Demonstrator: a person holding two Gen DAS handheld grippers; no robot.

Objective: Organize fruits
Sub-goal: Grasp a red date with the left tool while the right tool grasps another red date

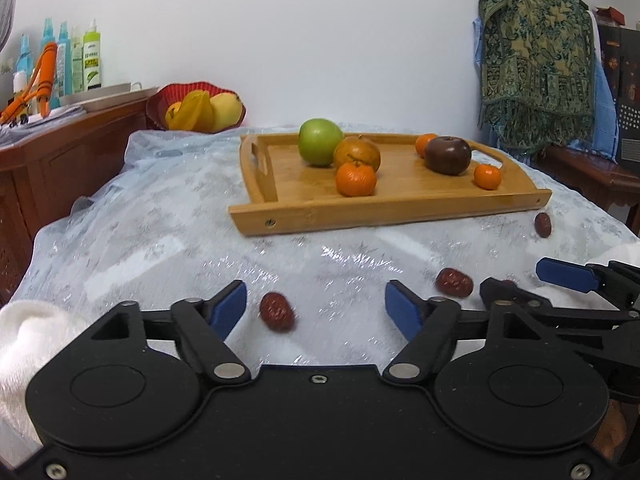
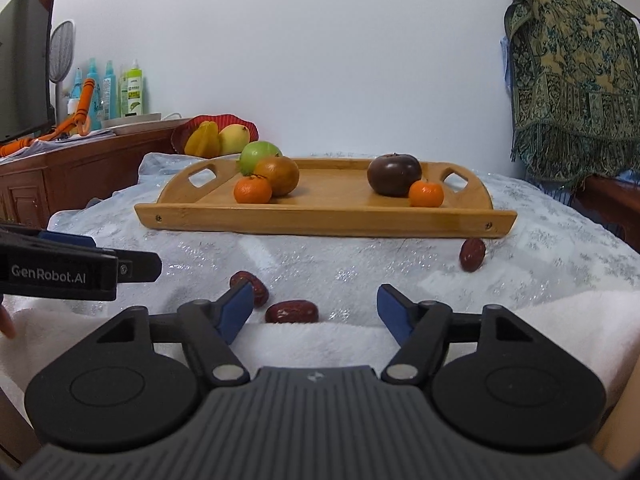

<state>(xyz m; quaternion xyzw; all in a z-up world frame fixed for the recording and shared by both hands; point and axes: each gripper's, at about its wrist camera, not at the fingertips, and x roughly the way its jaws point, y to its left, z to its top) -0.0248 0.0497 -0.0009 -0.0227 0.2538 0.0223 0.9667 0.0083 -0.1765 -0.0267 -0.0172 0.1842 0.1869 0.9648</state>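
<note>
Both sets of jaws stand apart, gripping nothing. Left gripper (image 1: 316,312) straddles one red date (image 1: 277,312); right gripper (image 2: 316,307) frames another (image 2: 291,311) (crinkly cloth): closing off-centre could squirt either away from the wooden tray (image 1: 384,212).

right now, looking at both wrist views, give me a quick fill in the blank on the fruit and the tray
1. The green apple sits in the wooden ____.
2. The number of red dates lying loose on the tablecloth is ____.
3. The starfruit rests in a ____ basket.
4. Between the pads of the left gripper lies one red ____.

Missing words: tray; three; red; date
</note>
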